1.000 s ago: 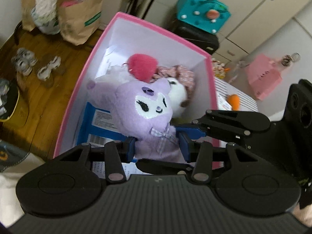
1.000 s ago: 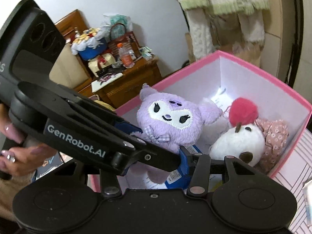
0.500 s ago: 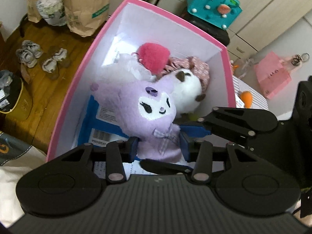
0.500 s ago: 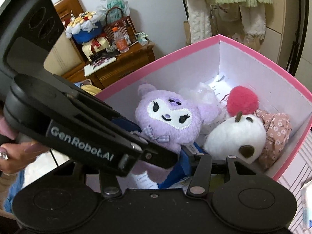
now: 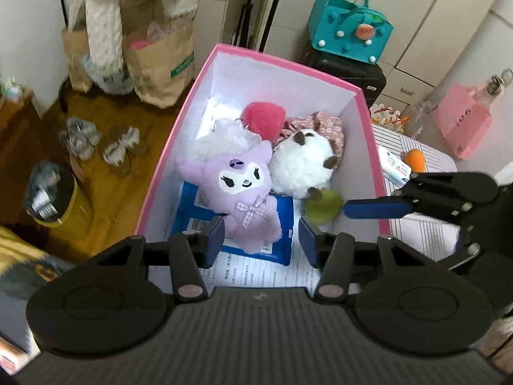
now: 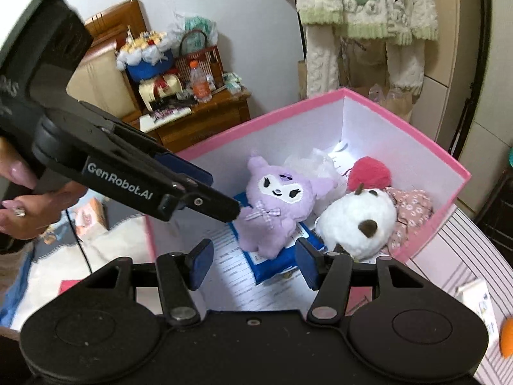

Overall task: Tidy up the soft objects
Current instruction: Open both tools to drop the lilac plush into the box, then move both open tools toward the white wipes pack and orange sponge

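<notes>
Lying face-up inside the pink box (image 5: 368,122), the purple plush (image 5: 239,189) rests on a blue packet (image 5: 282,221), touching the white plush (image 5: 301,166) beside it. The left gripper (image 5: 261,237) has just been opening; its fingers stand spread, clear of the plush. The right gripper (image 6: 251,258) hovers above the box's near end, fingers spread, holding nothing.

We find the pink box (image 5: 368,122) open from above. Its far half is blocked by the purple plush (image 5: 243,192), white plush (image 5: 301,166) and red pompom (image 5: 263,118); paper-lined floor along its near edge stays clear.
</notes>
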Demonstrator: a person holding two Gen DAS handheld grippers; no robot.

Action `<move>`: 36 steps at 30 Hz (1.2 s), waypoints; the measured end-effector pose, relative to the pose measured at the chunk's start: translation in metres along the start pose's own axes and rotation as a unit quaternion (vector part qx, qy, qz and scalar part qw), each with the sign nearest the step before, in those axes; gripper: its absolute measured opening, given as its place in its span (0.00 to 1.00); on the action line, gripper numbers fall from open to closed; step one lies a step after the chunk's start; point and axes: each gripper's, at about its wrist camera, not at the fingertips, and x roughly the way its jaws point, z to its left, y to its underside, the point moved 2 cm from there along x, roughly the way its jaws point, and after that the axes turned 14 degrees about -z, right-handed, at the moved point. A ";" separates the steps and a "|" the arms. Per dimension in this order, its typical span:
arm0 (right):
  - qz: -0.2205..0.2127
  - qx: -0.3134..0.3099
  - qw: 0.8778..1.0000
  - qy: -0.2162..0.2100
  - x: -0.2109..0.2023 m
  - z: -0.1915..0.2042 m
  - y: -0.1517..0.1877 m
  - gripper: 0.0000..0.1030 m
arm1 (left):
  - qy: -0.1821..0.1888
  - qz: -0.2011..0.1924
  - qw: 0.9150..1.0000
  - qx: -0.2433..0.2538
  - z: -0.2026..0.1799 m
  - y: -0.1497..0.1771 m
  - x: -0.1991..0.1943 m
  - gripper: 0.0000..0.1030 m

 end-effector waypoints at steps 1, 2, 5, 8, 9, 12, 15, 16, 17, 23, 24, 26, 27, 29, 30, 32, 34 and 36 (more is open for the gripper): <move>-0.005 0.003 1.000 -0.001 -0.008 0.001 0.000 0.60 | -0.002 -0.005 1.000 0.011 -0.003 0.001 -0.006 0.53; -0.009 0.004 1.000 -0.001 -0.015 0.003 0.000 0.60 | -0.005 -0.011 1.000 0.021 -0.007 0.002 -0.014 0.54; -0.018 0.005 1.000 -0.001 -0.036 0.008 0.001 0.60 | -0.002 -0.008 1.000 0.029 -0.016 0.004 -0.030 0.55; -0.023 0.006 1.000 -0.003 -0.055 0.014 0.001 0.60 | -0.009 -0.011 0.998 0.055 -0.027 0.007 -0.046 0.58; -0.024 0.010 1.000 -0.005 -0.062 0.016 0.002 0.60 | -0.011 -0.012 0.998 0.064 -0.030 0.008 -0.051 0.58; -0.026 0.025 0.999 -0.023 -0.082 0.020 0.005 0.60 | -0.004 -0.010 0.997 0.077 -0.041 0.013 -0.066 0.61; -0.031 0.027 0.999 -0.030 -0.102 0.026 0.010 0.60 | 0.013 -0.017 0.997 0.080 -0.048 0.021 -0.085 0.61; -0.034 0.027 0.999 -0.030 -0.109 0.028 0.013 0.60 | 0.017 -0.019 0.996 0.082 -0.050 0.025 -0.089 0.61; -0.035 0.026 0.999 -0.029 -0.115 0.030 0.016 0.61 | 0.019 -0.020 0.996 0.086 -0.054 0.029 -0.093 0.61; -0.037 0.029 0.999 -0.016 -0.145 0.035 0.032 0.62 | 0.030 -0.025 0.991 0.127 -0.078 0.050 -0.116 0.64; -0.037 0.027 0.999 -0.011 -0.150 0.036 0.035 0.62 | 0.032 -0.026 0.990 0.134 -0.083 0.053 -0.119 0.70; -0.038 0.023 0.999 -0.002 -0.160 0.037 0.042 0.62 | 0.033 -0.025 0.988 0.147 -0.090 0.057 -0.123 0.74; -0.039 0.021 0.999 0.004 -0.165 0.037 0.045 0.62 | 0.034 -0.026 0.987 0.155 -0.095 0.060 -0.125 0.75; -0.041 0.019 0.999 0.013 -0.174 0.037 0.050 0.63 | 0.031 -0.030 0.984 0.170 -0.103 0.064 -0.129 0.77; -0.041 0.018 0.999 0.017 -0.179 0.035 0.053 0.63 | 0.029 -0.031 0.983 0.178 -0.107 0.066 -0.129 0.79; -0.044 0.020 0.999 0.024 -0.187 0.033 0.057 0.64 | 0.030 -0.031 0.981 0.191 -0.115 0.069 -0.130 0.80; -0.046 0.022 0.998 0.032 -0.195 0.031 0.062 0.64 | 0.033 -0.030 0.979 0.199 -0.121 0.071 -0.131 0.81; -0.049 0.021 0.998 0.038 -0.203 0.028 0.067 0.65 | 0.038 -0.025 0.977 0.209 -0.130 0.074 -0.130 0.82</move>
